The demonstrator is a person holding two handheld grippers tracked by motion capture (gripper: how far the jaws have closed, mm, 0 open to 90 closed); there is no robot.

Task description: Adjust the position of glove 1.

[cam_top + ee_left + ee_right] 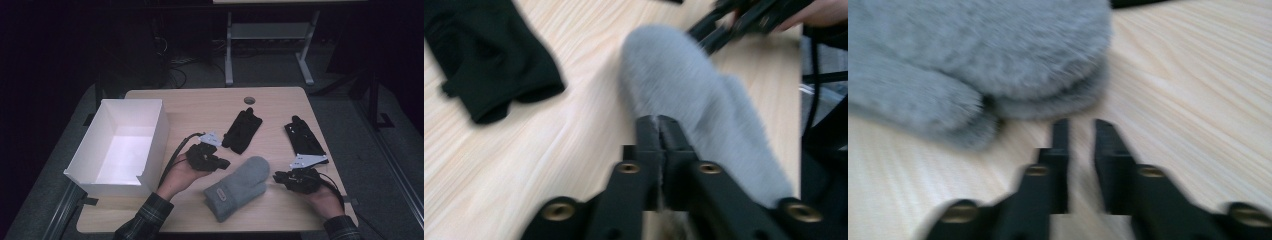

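Grey mitten [237, 187], cuff tag unreadable, lies betw. closed empty left hand-held gripper [223, 163] & nearly closed, empty right hand-held gripper [278, 177].

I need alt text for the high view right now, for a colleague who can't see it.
A fluffy grey mitten lies near the front edge of a light wooden table, between the left tool and the right tool. A white open box stands to the left; two black gloves lie behind.
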